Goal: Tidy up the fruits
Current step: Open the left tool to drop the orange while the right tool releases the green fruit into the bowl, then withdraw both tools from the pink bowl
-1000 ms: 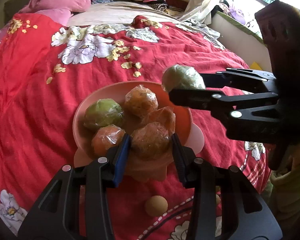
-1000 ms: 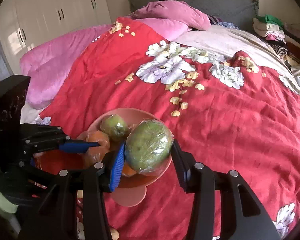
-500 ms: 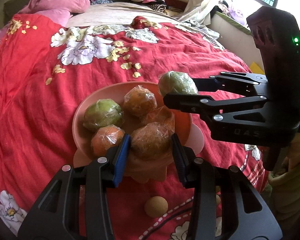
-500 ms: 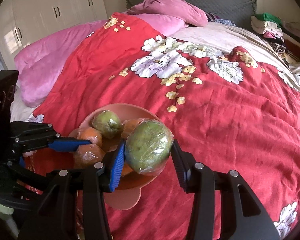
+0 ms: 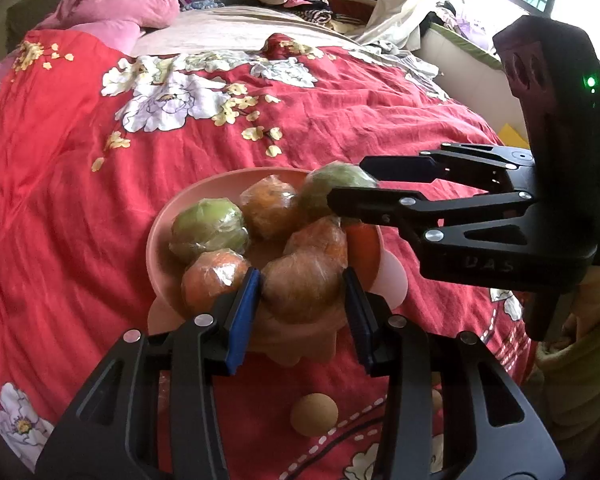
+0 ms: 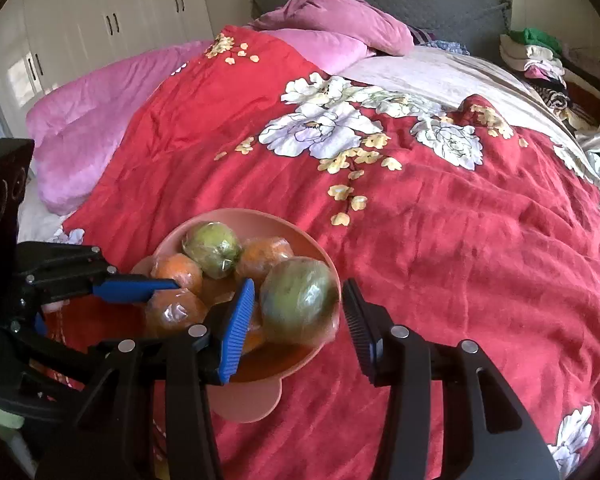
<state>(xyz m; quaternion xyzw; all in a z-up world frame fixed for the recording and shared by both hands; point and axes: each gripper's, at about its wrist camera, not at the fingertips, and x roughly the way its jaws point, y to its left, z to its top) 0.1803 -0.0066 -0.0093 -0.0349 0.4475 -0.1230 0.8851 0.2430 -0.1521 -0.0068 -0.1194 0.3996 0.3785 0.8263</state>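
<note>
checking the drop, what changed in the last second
The right gripper lowered the wrapped green fruit to the pink bowl's rim and opened its jaws, which now stand clear of it. The left gripper stayed around the brown fruit; the other fruits stayed put.
</note>
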